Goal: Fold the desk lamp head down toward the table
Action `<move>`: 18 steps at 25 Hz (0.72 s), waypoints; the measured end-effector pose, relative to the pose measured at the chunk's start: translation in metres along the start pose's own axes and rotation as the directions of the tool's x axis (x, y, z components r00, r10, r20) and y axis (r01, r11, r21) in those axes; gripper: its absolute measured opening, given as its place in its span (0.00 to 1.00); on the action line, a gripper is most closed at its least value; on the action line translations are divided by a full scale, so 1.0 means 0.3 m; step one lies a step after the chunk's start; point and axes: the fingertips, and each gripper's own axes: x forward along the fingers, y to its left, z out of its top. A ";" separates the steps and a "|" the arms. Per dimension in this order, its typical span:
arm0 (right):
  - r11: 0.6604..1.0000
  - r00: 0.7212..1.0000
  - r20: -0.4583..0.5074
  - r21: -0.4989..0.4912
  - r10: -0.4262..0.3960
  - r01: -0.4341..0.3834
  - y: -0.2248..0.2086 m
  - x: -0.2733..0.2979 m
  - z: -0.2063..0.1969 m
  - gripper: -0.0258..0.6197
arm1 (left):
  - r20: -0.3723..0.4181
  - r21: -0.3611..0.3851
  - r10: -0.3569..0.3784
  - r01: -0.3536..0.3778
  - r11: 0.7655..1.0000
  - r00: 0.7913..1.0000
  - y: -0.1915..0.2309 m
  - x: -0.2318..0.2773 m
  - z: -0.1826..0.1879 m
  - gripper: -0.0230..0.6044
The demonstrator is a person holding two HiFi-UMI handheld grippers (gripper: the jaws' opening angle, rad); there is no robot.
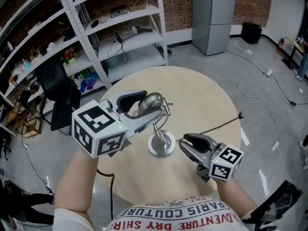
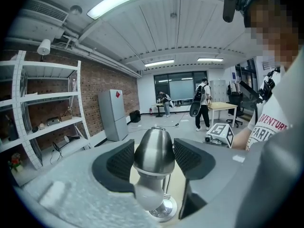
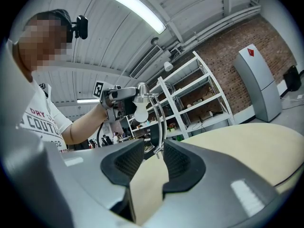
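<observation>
A small metal desk lamp stands mid-table on a round base point(image 1: 161, 144). Its silver head point(image 1: 151, 101) leans left on a thin wire stem point(image 1: 159, 126). My left gripper point(image 1: 151, 105) is shut on the head. In the left gripper view the shade point(image 2: 153, 151) sits pinched between both black pads, with the white bulb point(image 2: 149, 197) pointing toward the camera. My right gripper point(image 1: 185, 143) stands open just right of the base, holding nothing. In the right gripper view point(image 3: 153, 148) the stem point(image 3: 159, 122) and bulb point(image 3: 141, 112) show beyond the jaw tips.
The round beige table point(image 1: 207, 100) carries a black cable point(image 1: 211, 126) running from the base off the right edge. White metal shelving point(image 1: 120, 28) stands behind the table, a dark chair point(image 1: 57, 93) at its left and a grey cabinet point(image 1: 211, 13) beyond.
</observation>
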 end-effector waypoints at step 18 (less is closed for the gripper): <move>0.993 0.991 -0.134 -0.118 -0.018 0.002 -0.010 0.212 -0.135 0.25 | -0.002 -0.019 -0.014 0.014 1.000 1.000 0.010 0.009 0.025 0.46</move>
